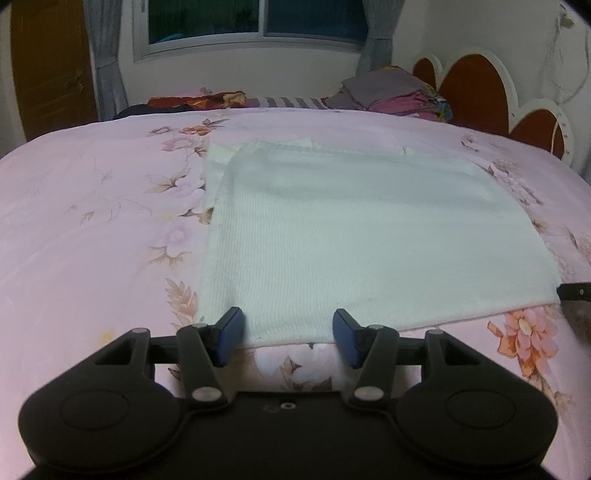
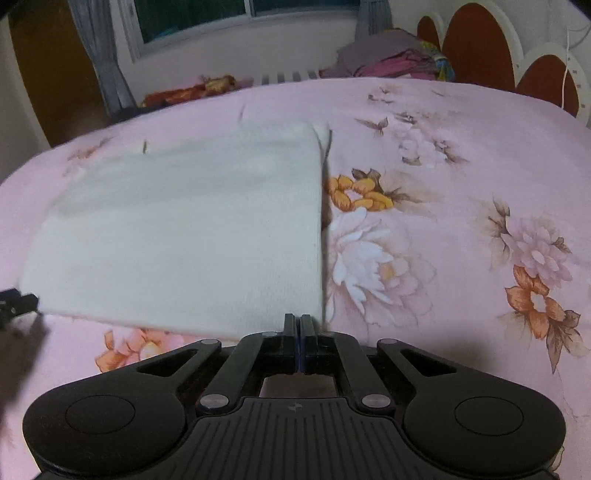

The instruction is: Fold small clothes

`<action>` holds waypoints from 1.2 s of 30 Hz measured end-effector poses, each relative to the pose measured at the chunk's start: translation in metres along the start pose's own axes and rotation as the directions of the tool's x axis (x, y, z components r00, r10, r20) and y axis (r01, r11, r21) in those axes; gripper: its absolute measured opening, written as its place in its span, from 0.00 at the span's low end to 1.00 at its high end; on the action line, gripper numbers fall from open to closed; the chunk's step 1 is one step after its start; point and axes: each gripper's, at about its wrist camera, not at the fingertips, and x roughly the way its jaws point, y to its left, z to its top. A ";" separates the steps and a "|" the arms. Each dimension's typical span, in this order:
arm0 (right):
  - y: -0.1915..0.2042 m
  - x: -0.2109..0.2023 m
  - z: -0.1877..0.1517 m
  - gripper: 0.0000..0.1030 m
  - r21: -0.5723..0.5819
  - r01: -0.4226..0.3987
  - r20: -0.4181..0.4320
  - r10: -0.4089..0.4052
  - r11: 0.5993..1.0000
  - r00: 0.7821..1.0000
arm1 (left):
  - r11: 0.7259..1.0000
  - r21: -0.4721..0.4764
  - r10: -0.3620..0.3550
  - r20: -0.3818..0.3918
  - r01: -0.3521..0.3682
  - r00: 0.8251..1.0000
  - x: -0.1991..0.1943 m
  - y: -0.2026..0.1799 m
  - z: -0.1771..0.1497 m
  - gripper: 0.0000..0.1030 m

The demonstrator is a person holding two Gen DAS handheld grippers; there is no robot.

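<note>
White ribbed knit, a folded garment (image 1: 351, 236), lies flat on a pink flowered bedspread (image 1: 92, 221). It makes a rough rectangle, its near edge running across the bed and its side edges running away toward the window (image 1: 255, 18). From the left wrist camera it looks a little wider than it is deep, though the lens bends the shape too much to be sure of the long axis. At its far left corner a lower layer peeks out past the top layer.

The left gripper (image 1: 288, 338) hangs at the near left part of the garment with its blue pads (image 1: 231, 334) standing well apart. The near edge lies between them, and neither pad presses on the cloth.

In the right wrist camera the same garment (image 2: 184, 229) fills the left half of the view, its right edge running straight away from the camera. The right gripper (image 2: 298, 325) sits at the near right corner with its fingers closed tight together. Whether a thin bit of the corner is pinched between them cannot be told.

A heap of coloured clothes (image 1: 399, 96) lies at the far side of the bed beside a brown and white headboard (image 1: 476, 85).
</note>
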 end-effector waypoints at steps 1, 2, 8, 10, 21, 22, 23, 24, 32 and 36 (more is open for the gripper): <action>0.000 -0.003 0.001 0.02 0.000 -0.001 0.007 0.001 1.000 1.000 | 1.000 -0.015 -0.003 0.007 0.003 1.000 -0.002 0.002 0.001 0.51; 0.001 -0.009 0.002 0.02 -0.001 -0.006 0.025 0.006 1.000 1.000 | 1.000 -0.020 -0.002 0.008 0.002 1.000 -0.002 0.002 0.001 0.51; -0.004 -0.005 0.003 0.02 0.003 0.001 0.001 -0.001 1.000 1.000 | 1.000 -0.025 0.003 -0.005 -0.003 1.000 0.003 0.003 -0.001 0.52; -0.008 0.001 -0.001 0.02 0.006 0.006 -0.001 -0.006 1.000 1.000 | 1.000 -0.024 0.004 -0.005 -0.004 1.000 0.004 0.004 0.000 0.52; -0.020 -0.023 0.000 0.02 0.077 -0.040 0.045 0.036 0.996 0.998 | 0.986 -0.145 0.089 0.079 -0.077 0.993 -0.032 0.016 0.000 0.67; -0.019 -0.032 -0.002 0.02 0.076 -0.060 0.062 0.055 0.995 0.997 | 0.978 -0.202 0.081 0.100 -0.060 0.992 -0.042 0.023 -0.003 0.67; -0.017 -0.038 -0.003 0.02 0.067 -0.070 0.073 0.065 0.995 0.995 | 0.966 -0.256 0.059 0.103 -0.031 0.993 -0.047 0.029 -0.007 0.59; -0.015 -0.043 -0.005 0.02 0.056 -0.081 0.083 0.076 0.995 0.994 | 0.945 -0.326 0.017 0.106 0.019 0.994 -0.051 0.036 -0.012 0.53; 0.013 -0.062 0.000 0.02 0.027 -0.195 0.135 0.190 0.980 0.972 | 0.624 -0.750 -0.146 0.166 0.221 0.975 -0.031 0.061 -0.061 0.41; 0.029 -0.042 0.023 0.02 0.009 -0.222 0.124 0.219 0.975 0.968 | 0.526 -0.810 -0.153 0.210 0.259 0.966 -0.003 0.068 -0.065 0.33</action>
